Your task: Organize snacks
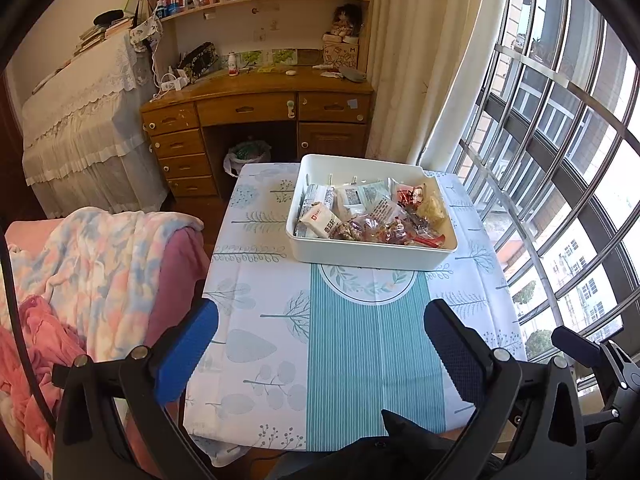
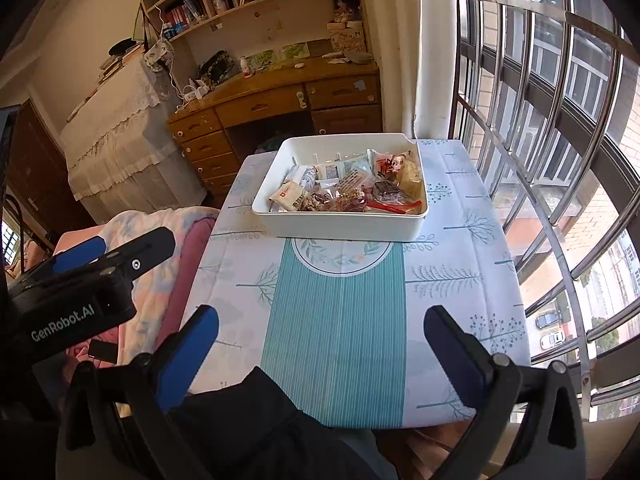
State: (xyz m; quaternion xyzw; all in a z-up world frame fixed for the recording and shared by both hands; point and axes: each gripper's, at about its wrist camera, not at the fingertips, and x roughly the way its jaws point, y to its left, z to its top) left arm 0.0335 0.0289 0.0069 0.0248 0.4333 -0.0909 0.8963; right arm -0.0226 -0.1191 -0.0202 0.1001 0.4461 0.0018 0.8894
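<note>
Pink-and-blue blanket: draped left of the table. Left gripper: jaws spread wide, empty, above the tablecloth's near edge. White bin: far half of the table, holding mixed snack packets, possibly biscuits and dried fruit. Right gripper: jaws apart, empty. Barred window: far right.

A white rectangular bin sits flat on the far half of the surface, its near edge overlapping a round leaf motif. Mixed wrapped snacks fill it: white packets left, red and clear wrappers right.
</note>
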